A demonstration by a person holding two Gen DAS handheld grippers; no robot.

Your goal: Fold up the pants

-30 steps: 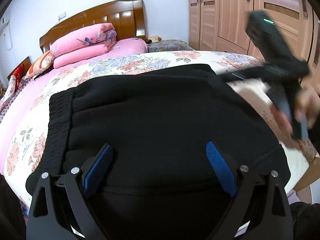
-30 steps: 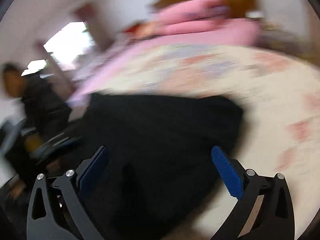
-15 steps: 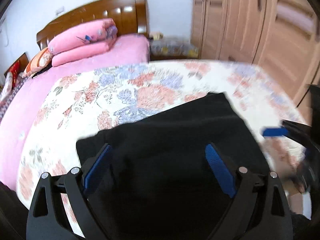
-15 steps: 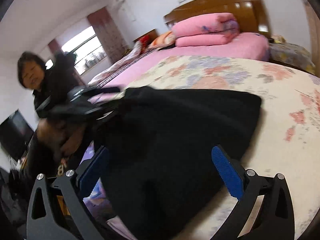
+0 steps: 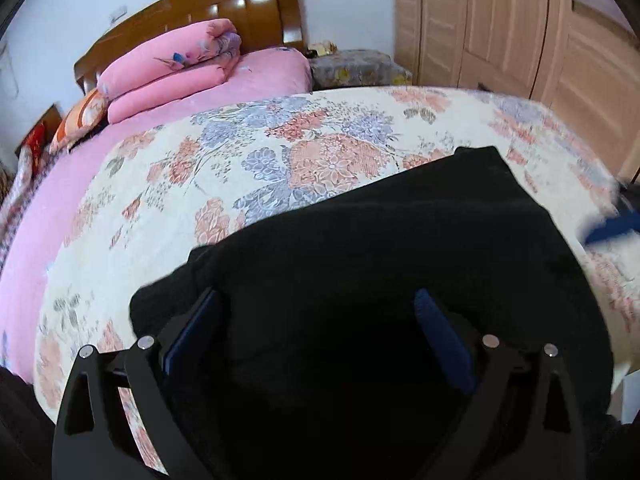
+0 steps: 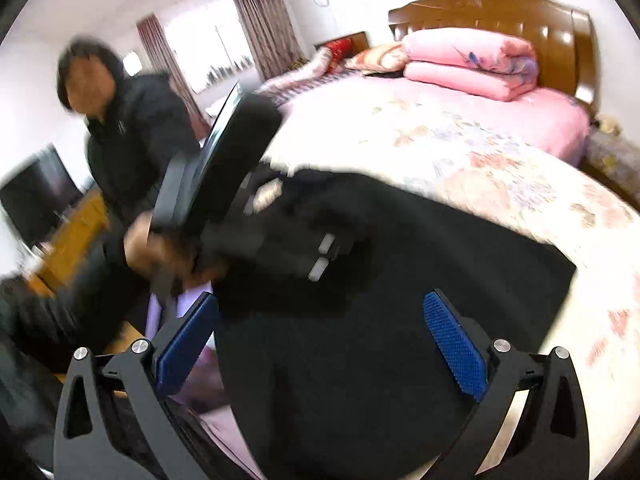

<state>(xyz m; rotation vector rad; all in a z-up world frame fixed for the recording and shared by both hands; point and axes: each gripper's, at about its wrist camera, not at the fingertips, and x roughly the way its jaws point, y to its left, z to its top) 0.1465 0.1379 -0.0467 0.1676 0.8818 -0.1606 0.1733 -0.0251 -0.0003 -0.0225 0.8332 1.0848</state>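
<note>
Pants (image 5: 400, 264), black, lie on the bed (image 5: 280, 152) as a compact stack, apparently folded; both grippers' jaws hang open above it, holding nothing.

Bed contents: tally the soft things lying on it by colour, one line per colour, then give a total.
Black: 1, the pants, near the foot of the bed
Pink: 1, the folded quilt, by the headboard
Orange: 1, the pillow, beside the quilt
Red patterned: 1, a cushion at the far side, too small to tell more
Total: 4
</note>
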